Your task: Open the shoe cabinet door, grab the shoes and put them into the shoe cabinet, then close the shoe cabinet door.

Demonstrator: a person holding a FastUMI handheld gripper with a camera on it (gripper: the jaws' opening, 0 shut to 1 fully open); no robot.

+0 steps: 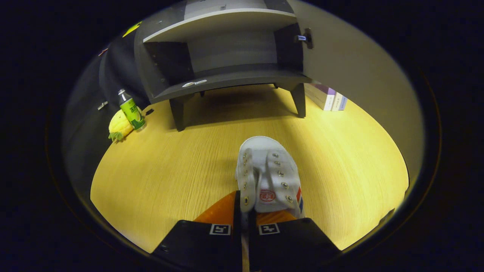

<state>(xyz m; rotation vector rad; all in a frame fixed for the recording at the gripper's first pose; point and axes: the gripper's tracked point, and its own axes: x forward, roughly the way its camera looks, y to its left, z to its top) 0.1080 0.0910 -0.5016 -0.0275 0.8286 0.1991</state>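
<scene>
The tool [244,211] is closed on the left collar edge of the white shoe [269,172], which is held above the desk [170,170]. Beyond it, the shoe cabinet [227,68] is seen with its door [351,68] swung open. With so thin a pinch, the shoe could be twisted loose or caught on the shelf lip.

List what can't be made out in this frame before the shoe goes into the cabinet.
- White shoe: heel and sole hidden behind the gripper fingers, which are closed on its collar.
- Shoe cabinet: top cut off by the picture's edge; back of the lower shelf in shadow.
- Cabinet door: swung open; only its inner face shows.
- Green bottle: label too small to read.
- Books: partly hidden behind the door.
</scene>
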